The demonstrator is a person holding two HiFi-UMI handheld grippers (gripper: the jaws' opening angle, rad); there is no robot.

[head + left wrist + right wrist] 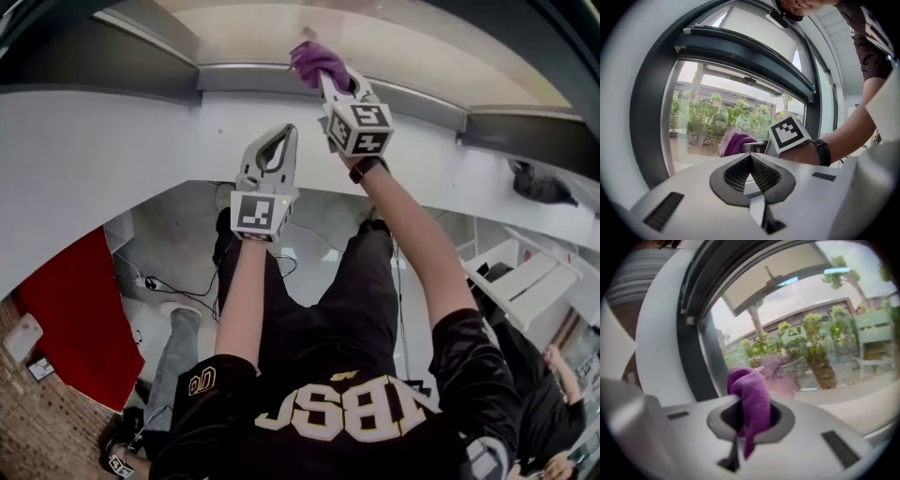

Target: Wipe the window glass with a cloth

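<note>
A purple cloth (316,62) is bunched at the tip of my right gripper (323,80), which is shut on it and holds it against the window glass (394,37) near the lower frame. In the right gripper view the cloth (752,397) sticks out between the jaws, with a faint purple reflection on the glass (825,333). My left gripper (278,141) hangs lower and to the left, shut with nothing in it, pointing at the white wall under the window. From the left gripper view I see the cloth (736,143) on the glass (708,117) beyond my left gripper (751,157).
A dark window frame (141,66) runs along the glass, above a broad white sill wall (112,150). A red panel (80,319) and cables (155,284) lie on the floor at left. Another person (544,412) is at the lower right, by a white rack (525,281).
</note>
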